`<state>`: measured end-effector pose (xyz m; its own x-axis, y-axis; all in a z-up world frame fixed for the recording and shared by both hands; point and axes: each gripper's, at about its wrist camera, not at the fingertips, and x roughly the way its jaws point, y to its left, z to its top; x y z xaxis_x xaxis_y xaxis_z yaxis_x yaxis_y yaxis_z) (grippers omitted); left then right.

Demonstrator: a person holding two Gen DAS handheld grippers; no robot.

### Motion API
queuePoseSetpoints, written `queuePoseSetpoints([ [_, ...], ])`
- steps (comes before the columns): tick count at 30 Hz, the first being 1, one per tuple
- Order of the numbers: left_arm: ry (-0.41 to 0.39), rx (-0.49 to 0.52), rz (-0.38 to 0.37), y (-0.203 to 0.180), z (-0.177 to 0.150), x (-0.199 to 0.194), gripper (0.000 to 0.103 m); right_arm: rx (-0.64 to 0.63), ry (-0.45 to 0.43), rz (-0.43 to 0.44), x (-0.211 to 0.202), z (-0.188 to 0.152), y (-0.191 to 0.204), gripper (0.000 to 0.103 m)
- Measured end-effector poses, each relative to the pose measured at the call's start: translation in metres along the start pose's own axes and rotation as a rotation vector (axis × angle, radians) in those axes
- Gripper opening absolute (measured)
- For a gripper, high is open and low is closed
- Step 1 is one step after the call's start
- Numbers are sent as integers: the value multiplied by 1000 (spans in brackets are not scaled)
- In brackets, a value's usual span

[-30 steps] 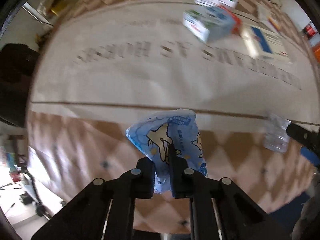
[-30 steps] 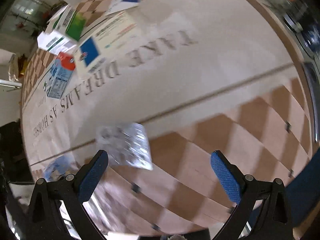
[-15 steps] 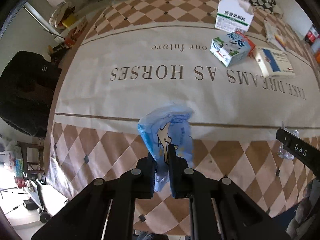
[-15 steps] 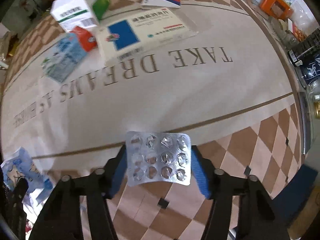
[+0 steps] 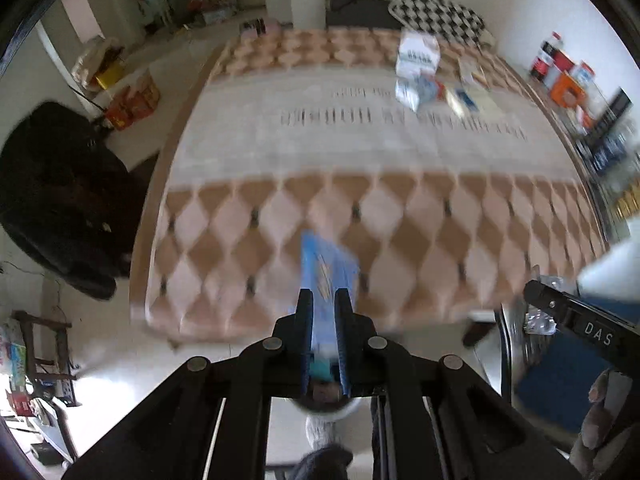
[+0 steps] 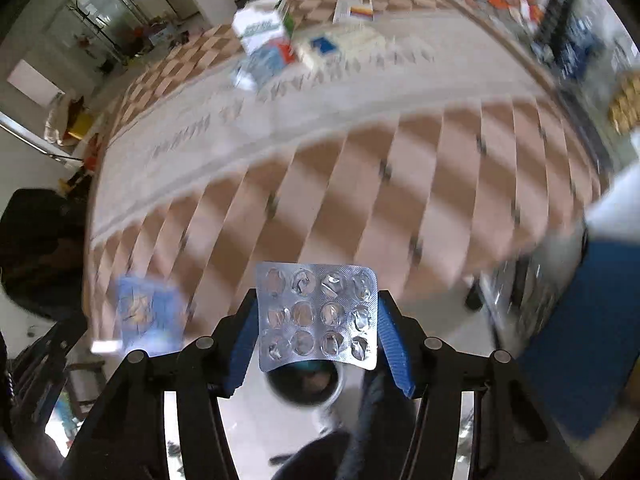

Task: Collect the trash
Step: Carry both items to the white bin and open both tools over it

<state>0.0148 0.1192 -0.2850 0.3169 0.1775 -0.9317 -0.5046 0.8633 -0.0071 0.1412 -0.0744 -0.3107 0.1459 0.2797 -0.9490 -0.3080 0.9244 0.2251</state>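
A large checkered cloth with printed lettering (image 5: 360, 136) is spread over the table, blurred in both views. Boxes and cartons (image 6: 272, 40) are seen clustered at its far end. A blue printed wrapper (image 5: 326, 268) is pinched between the nearly closed fingers of the left gripper (image 5: 323, 308), held above the near table edge. A silver blister pack (image 6: 316, 316) — cells mostly popped — is clamped edge to edge by the right gripper (image 6: 318, 320). Below it a dark round container (image 6: 306, 384) is glimpsed.

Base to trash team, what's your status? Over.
Left gripper shut on crumpled blue wrapper. Right gripper shut on silver empty blister pack. Nothing blocking the round bin below.
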Motion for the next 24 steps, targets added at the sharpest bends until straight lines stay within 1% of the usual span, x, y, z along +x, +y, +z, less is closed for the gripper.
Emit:
queuePoseSetpoints([
  [1,28,-3,-17,8,-19,2,8,4,21,13,3,-20,3,59],
  [2,57,-9,-34,14,-32,7,8,6,58,19,8,-48,5,59],
  [4,152,-26,-66,27,-68,28,8,13,121,26,21,-84,5,59],
  [5,187,-36,-79,33,-80,40,8,4,170,17,37,-107,6,59],
  [7,265,-62,-82,46,-112,78,8,-3,231,4,64,-140,4,59],
  [8,289,-77,-85,52,-125,98,8,-4,270,-3,87,-157,2,59],
  [9,318,-93,-80,56,-136,122,8,3,290,-9,99,-170,-2,59],
  [10,342,-100,-89,58,-144,140,8,13,314,2,122,-181,-5,59],
  [11,379,-122,-119,62,-157,173,8,13,334,0,145,-189,-7,59],
  [13,441,-145,-137,63,-174,225,9,22,351,-5,185,-203,-14,59],
  [14,464,-159,-154,63,-185,253,9,27,365,5,216,-211,-18,59],
  [15,476,-170,-164,63,-192,275,9,25,370,4,234,-214,-21,59],
  [16,494,-178,-166,63,-200,300,9,25,379,2,260,-220,-25,59],
  [18,508,-211,-160,66,-218,337,10,48,399,11,314,-231,-37,59],
  [20,501,-251,-168,75,-237,362,16,51,400,13,349,-236,-45,60],
  [21,493,-272,-163,79,-244,368,34,55,404,15,370,-240,-48,60],
  [22,483,-296,-156,83,-251,377,70,64,407,23,385,-244,-51,60],
  [23,474,-320,-154,87,-258,386,85,79,419,47,405,-248,-52,60],
  [24,468,-337,-151,92,-261,391,92,84,437,64,420,-251,-52,61],
])
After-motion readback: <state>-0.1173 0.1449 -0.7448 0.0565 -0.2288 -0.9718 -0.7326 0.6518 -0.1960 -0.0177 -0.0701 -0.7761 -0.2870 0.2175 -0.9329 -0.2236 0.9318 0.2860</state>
